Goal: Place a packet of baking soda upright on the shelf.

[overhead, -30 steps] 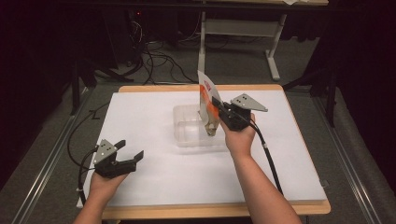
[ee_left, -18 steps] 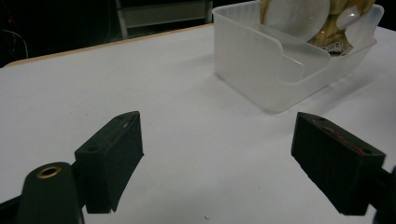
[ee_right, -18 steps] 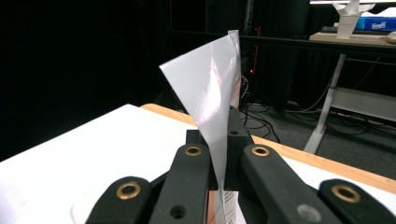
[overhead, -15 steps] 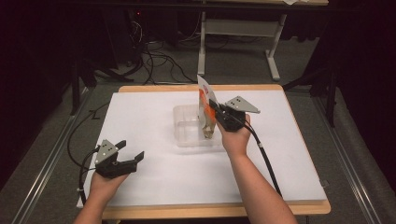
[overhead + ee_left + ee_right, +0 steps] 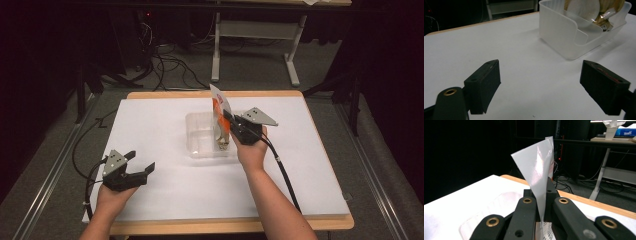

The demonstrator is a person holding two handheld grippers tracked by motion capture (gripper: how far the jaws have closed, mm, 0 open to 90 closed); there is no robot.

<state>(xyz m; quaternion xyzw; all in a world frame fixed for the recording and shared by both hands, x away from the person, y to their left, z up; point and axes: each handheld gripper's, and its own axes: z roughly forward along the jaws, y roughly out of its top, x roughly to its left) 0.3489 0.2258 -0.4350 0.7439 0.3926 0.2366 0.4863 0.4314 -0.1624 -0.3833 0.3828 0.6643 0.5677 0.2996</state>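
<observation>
The right gripper [image 5: 231, 123] has its jaws pinched on the upper part of a snack packet [image 5: 220, 117], which stands upright with its lower end inside the clear plastic tub [image 5: 200, 145]; the left gripper [image 5: 134, 170], jaws spread wide and empty, sits well to the left of the tub, nearer the person. The slick film could slip from the pinch, or the packet could snag the tub's rim and drag the light tub along. The tub rests mid-desk on a white sheet over the wooden desk [image 5: 260, 93], in a dark room with cables on the floor beyond.
</observation>
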